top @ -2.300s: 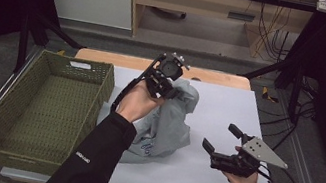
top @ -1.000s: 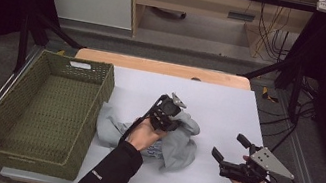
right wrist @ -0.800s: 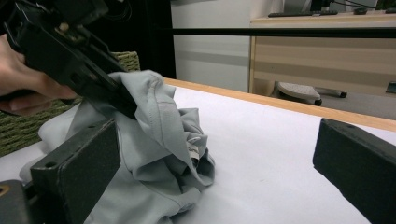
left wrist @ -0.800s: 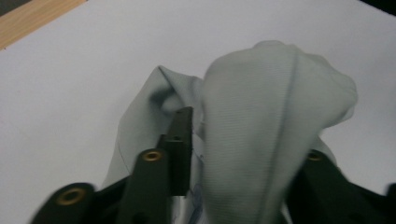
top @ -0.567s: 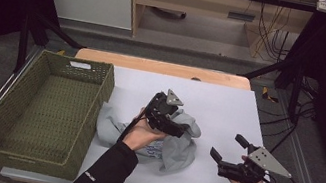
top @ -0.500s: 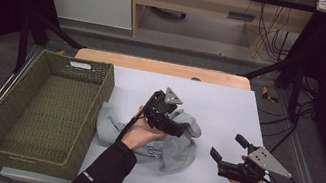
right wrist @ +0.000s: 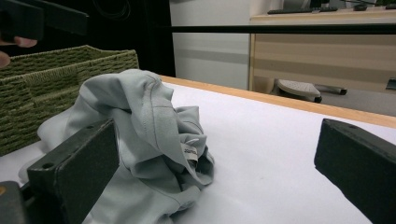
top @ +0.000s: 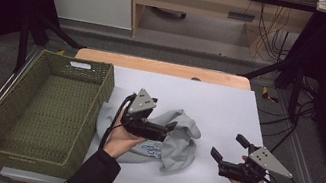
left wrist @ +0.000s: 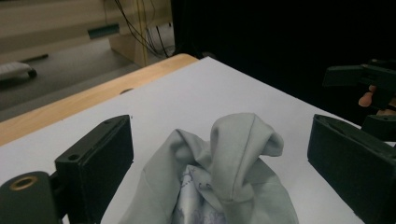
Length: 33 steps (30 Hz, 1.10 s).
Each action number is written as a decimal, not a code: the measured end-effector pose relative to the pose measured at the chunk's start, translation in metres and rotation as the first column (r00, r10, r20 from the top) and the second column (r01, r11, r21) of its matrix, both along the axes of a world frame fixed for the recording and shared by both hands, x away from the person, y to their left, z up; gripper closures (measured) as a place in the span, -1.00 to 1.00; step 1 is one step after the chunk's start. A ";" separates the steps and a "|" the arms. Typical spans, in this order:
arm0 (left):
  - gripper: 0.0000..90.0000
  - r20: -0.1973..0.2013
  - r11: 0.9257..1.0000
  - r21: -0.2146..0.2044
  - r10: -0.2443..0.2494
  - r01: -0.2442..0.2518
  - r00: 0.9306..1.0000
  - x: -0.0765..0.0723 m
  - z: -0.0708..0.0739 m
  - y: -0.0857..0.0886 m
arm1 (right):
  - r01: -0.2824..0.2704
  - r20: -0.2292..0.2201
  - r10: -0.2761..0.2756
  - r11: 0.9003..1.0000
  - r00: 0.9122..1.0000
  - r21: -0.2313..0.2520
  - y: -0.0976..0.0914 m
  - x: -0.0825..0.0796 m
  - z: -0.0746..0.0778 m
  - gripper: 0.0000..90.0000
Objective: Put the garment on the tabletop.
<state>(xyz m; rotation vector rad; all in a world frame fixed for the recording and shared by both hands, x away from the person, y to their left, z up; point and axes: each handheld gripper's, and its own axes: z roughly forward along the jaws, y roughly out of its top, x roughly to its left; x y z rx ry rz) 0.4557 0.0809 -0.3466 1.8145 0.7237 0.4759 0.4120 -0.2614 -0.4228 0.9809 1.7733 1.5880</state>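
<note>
Right tool (top: 226, 153): near the front right corner of the surface, held low in the person's right hand. Jaws spread wide, nothing between them. It points left toward the garment and has barely shifted over the last two seconds.

Garment (top: 177, 142): light grey, crumpled, with a blue print on one fold. It lies on the surface near the front edge, left of centre; its left end touches the basket's right wall or lies just beside it, which one cannot be told. Two seconds ago it hung lifted above the middle of the surface; it has since been lowered and now rests as a heap. The right gripper view shows a small white label (right wrist: 189, 152) on a fold.

Left tool (top: 170, 129): over the heap, in the left hand. Jaws spread, one on each side of the raised peak of cloth, pinching nothing in the left gripper view. One second ago it was down on the cloth; the grip has been let go.

Basket (top: 90, 124): green woven, along the left edge of the surface, nothing inside.

Meaning: judged from this, the garment has been set down for a fresh grip. Either tool is free to take hold.
</note>
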 end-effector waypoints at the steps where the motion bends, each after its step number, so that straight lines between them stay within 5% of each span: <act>1: -0.86 0.005 1.000 -0.004 0.013 -0.013 1.000 -0.002 -0.003 0.004 | 0.000 0.001 0.000 1.000 1.000 -0.002 0.000 0.000 0.000 -0.99; 17: -0.88 0.031 0.991 -0.120 0.060 -0.056 0.998 -0.029 -0.050 0.047 | 0.001 0.002 -0.001 1.000 1.000 0.000 -0.002 0.001 -0.002 -0.99; 33: -0.90 0.033 0.991 -0.110 0.075 -0.071 0.997 -0.038 -0.063 0.071 | -0.003 0.005 0.003 1.000 1.000 -0.007 -0.004 0.000 -0.005 -0.99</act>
